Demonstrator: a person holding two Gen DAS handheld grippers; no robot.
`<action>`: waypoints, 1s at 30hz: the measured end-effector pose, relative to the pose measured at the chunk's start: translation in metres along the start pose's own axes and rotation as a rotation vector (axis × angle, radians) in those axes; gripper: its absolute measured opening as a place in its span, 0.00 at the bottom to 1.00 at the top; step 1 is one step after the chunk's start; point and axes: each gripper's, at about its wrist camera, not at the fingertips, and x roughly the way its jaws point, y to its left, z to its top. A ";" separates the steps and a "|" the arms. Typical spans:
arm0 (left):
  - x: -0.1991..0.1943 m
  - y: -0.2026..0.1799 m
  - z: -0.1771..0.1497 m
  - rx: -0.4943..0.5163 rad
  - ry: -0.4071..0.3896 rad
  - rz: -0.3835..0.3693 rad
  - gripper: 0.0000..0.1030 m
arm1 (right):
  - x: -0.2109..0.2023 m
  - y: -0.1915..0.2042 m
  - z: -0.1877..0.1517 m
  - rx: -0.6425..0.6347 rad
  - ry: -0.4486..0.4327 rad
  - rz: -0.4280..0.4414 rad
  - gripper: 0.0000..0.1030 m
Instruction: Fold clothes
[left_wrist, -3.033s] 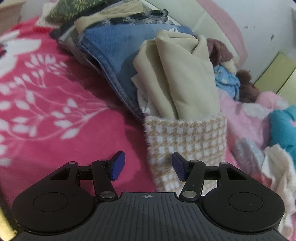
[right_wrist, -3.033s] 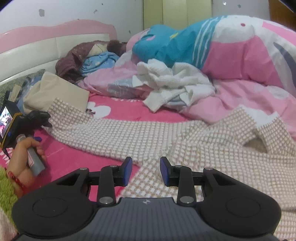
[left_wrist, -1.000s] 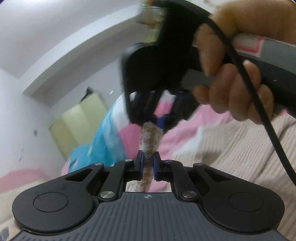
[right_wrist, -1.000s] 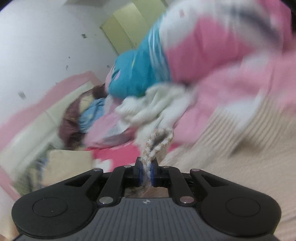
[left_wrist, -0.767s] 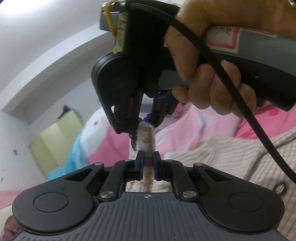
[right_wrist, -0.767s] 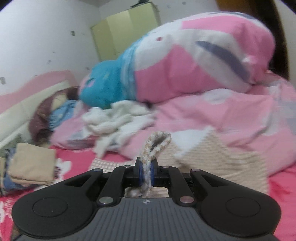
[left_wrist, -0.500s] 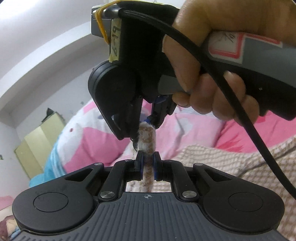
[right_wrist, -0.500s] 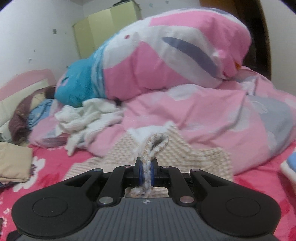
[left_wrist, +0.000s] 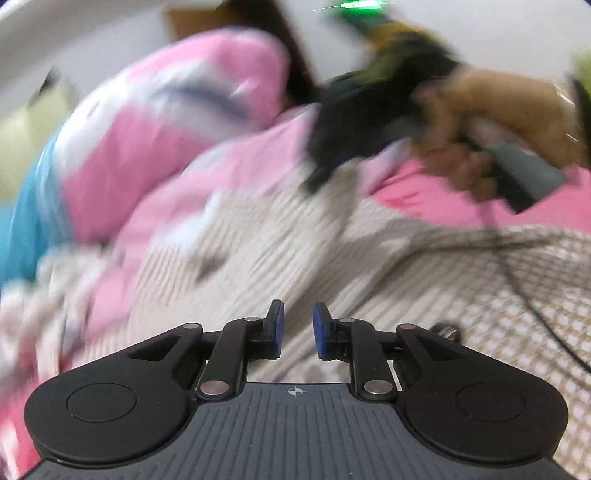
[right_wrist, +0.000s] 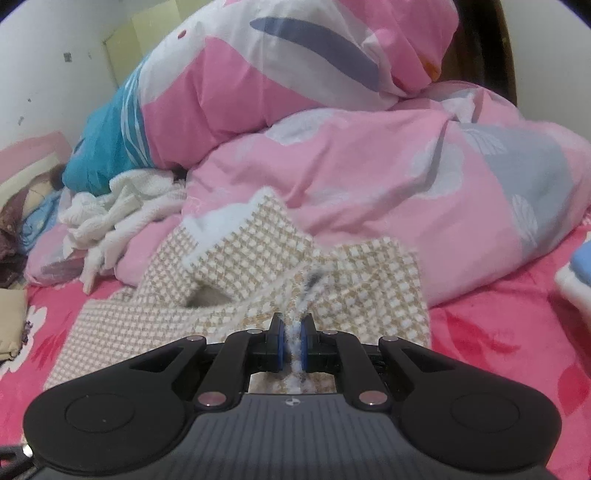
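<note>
Here, the beige-and-white checked knit garment (right_wrist: 236, 295) is lying spread on the bright pink floral blanket (right_wrist: 498, 343), its far edge resting against the pink patterned duvet (right_wrist: 369, 177). The right gripper (right_wrist: 292, 345) is pinching a fold of that garment's edge tightly between its blue pads. The left gripper (left_wrist: 295, 328) is opening, nothing between its fingers, garment spread beneath it. A hand (left_wrist: 491, 122) is gripping the other tool's handle, blurred. No readable writing is showing.
</note>
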 end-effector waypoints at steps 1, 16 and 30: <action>-0.001 0.015 -0.005 -0.060 0.022 0.008 0.18 | 0.000 -0.002 -0.001 0.002 -0.005 0.007 0.08; -0.020 0.122 -0.062 -0.655 0.047 0.100 0.19 | 0.032 -0.033 -0.041 0.005 0.110 -0.068 0.08; -0.033 0.130 -0.060 -0.661 -0.016 0.129 0.20 | -0.024 0.003 -0.027 -0.051 -0.024 -0.093 0.27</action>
